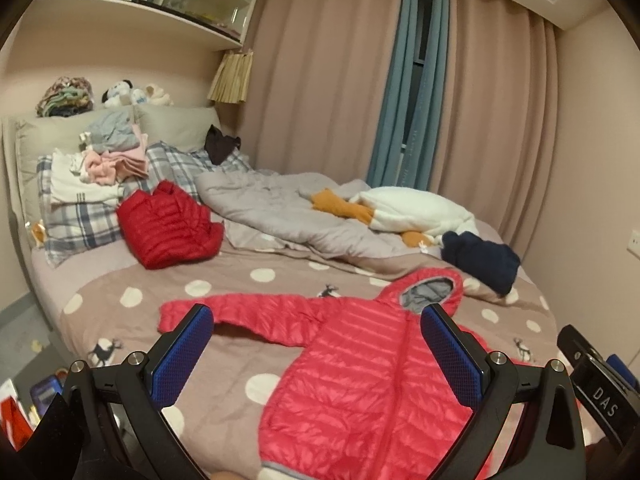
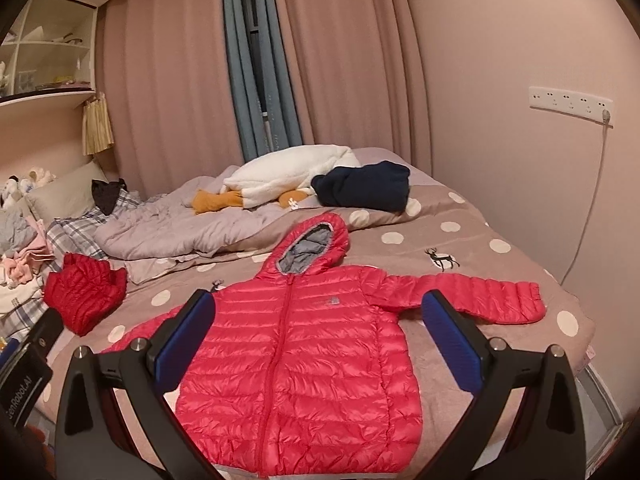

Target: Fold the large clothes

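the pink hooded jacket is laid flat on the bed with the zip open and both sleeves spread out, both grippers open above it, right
Not quite: the pink hooded jacket is zipped shut, as the right wrist view shows. The rest holds: it lies flat on the bed, sleeves spread, with the left gripper and right gripper open above it.

left hand-held gripper [image 1: 316, 354] black frame w/ blue textured pads, silver screws, right hand-held gripper [image 2: 318, 344] same

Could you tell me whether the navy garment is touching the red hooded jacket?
Apart. The right wrist view shows dotted bedspread between the navy garment and the red hooded jacket.
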